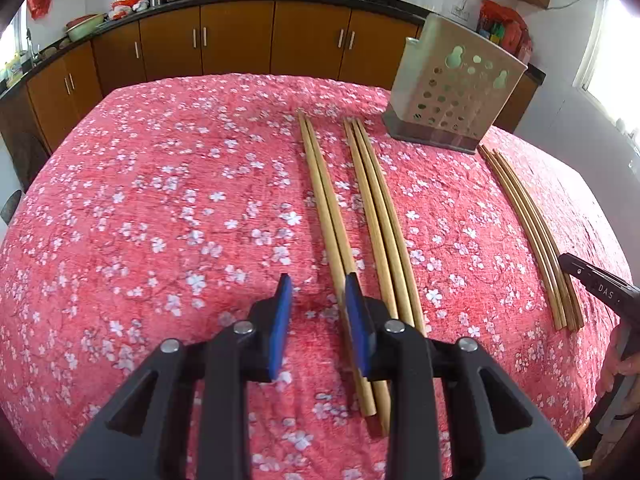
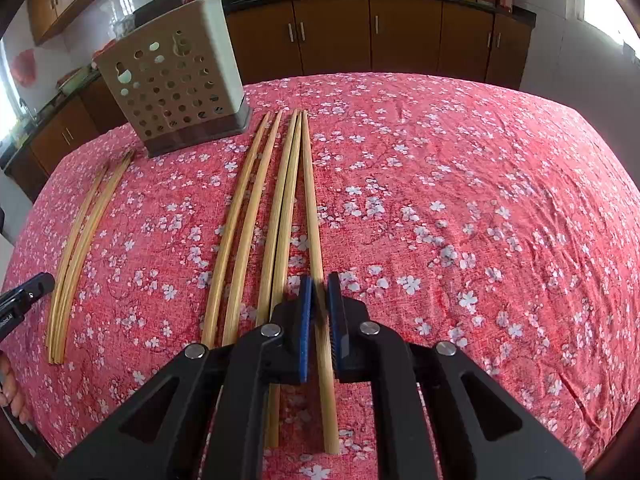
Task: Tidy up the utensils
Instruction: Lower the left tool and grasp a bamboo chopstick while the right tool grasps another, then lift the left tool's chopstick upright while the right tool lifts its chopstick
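While the left gripper [image 1: 316, 292] is held part-open over bare cloth [image 1: 160, 200], one chopstick [image 2: 312, 200] is clamped by the right gripper [image 2: 319, 292]; the holder [image 2: 176, 92] stands beyond.

- Tablecloth [image 1: 160, 200]: coral red, white blossom print.
- Chopsticks [image 2: 308, 200]: pale tan wood.
- Utensil holder [image 1: 456, 88]: beige, punched with holes.
- Gripper pads [image 1: 280, 320]: blue.
- Cabinets [image 1: 236, 40]: orange-brown.

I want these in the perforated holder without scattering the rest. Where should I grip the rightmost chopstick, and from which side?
Take the rightmost chopstick near its thick near end, coming from above with a pad on each long side. It lies flat, pointing away, with bare cloth to its right. The right tool grips it there.
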